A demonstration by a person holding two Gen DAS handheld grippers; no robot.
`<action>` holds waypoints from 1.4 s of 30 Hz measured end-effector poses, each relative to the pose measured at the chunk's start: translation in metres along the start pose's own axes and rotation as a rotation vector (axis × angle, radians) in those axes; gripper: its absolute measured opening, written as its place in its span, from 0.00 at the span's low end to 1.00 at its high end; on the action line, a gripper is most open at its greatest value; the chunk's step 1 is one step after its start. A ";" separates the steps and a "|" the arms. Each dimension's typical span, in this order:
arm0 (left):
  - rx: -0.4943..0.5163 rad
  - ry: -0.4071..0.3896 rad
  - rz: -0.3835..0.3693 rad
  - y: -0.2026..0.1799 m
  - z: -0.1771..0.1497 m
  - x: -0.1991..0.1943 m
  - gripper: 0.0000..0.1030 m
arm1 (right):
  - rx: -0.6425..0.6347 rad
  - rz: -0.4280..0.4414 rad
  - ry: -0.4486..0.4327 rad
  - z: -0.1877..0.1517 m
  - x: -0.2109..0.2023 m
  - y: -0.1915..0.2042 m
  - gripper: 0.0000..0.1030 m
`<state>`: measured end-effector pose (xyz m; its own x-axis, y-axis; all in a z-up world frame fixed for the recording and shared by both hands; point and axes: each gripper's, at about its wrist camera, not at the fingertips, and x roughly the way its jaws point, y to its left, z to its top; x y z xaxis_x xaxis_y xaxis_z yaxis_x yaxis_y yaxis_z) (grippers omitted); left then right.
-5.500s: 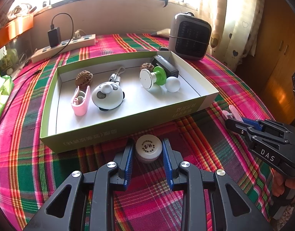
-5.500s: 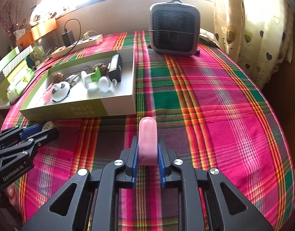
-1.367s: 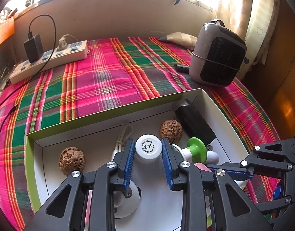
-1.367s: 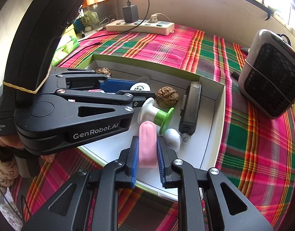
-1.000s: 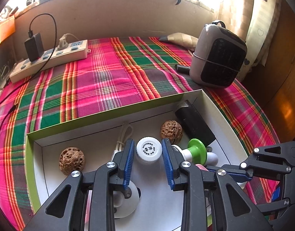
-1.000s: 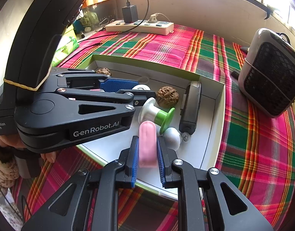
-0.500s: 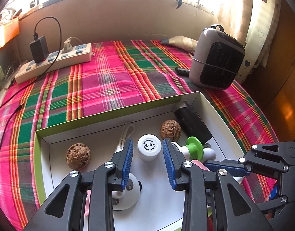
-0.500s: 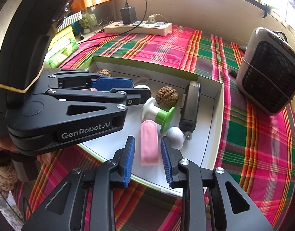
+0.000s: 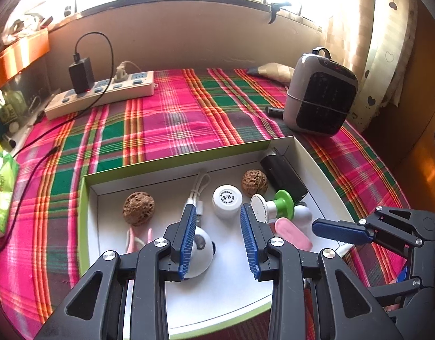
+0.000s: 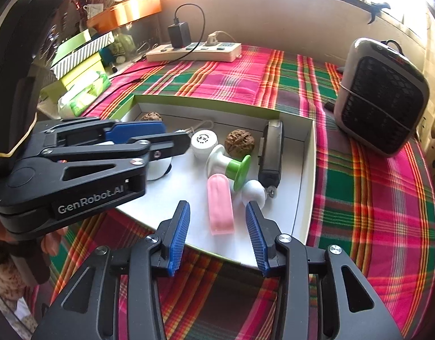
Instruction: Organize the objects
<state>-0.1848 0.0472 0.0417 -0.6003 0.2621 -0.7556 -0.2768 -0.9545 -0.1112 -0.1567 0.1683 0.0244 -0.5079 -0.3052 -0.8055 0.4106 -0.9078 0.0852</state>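
A shallow green-sided box [image 9: 172,164] [image 10: 309,170] lies on the plaid cloth. A white round jar [image 9: 227,200] [image 10: 204,140] stands inside it, just ahead of my left gripper [image 9: 217,212], which is open with its pads off the jar. A pink oblong piece [image 10: 220,206] [image 9: 292,233] lies flat on the box floor. It sits between the pads of my right gripper [image 10: 216,206], whose jaws are opening and do not touch it. The box also holds two walnuts [image 9: 138,208], a panda-shaped toy [image 9: 200,250], a green-and-white knob [image 10: 231,170], a white ball [image 10: 254,191] and a black device [image 10: 271,153].
A grey heater [image 9: 321,102] [image 10: 380,96] stands on the cloth right of the box. A power strip [image 9: 101,93] with a charger lies at the back. A tissue pack [image 10: 84,95] and stacked boxes [image 10: 81,53] sit off the left edge. A hand [image 10: 7,238] holds the left gripper.
My right gripper has spread its jaws and let go of the pink piece, which now lies in the box. My left gripper has released the white jar and drawn back a little.
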 end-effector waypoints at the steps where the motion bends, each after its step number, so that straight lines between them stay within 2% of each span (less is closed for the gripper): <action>1: -0.002 -0.004 0.008 0.000 -0.002 -0.003 0.30 | 0.003 -0.001 -0.004 -0.001 -0.001 0.001 0.41; 20: -0.012 -0.086 0.097 -0.009 -0.030 -0.048 0.30 | 0.057 -0.091 -0.092 -0.015 -0.025 0.012 0.41; 27: -0.051 -0.112 0.116 -0.008 -0.046 -0.064 0.30 | 0.068 -0.130 -0.148 -0.024 -0.040 0.020 0.41; 31: -0.070 -0.121 0.134 -0.007 -0.056 -0.072 0.30 | 0.065 -0.150 -0.162 -0.030 -0.044 0.025 0.46; 42: -0.068 -0.113 0.207 -0.008 -0.090 -0.080 0.30 | 0.096 -0.167 -0.154 -0.053 -0.048 0.035 0.47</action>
<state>-0.0670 0.0216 0.0445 -0.7204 0.0704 -0.6900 -0.0900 -0.9959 -0.0076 -0.0774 0.1664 0.0348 -0.6754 -0.1824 -0.7146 0.2412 -0.9703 0.0197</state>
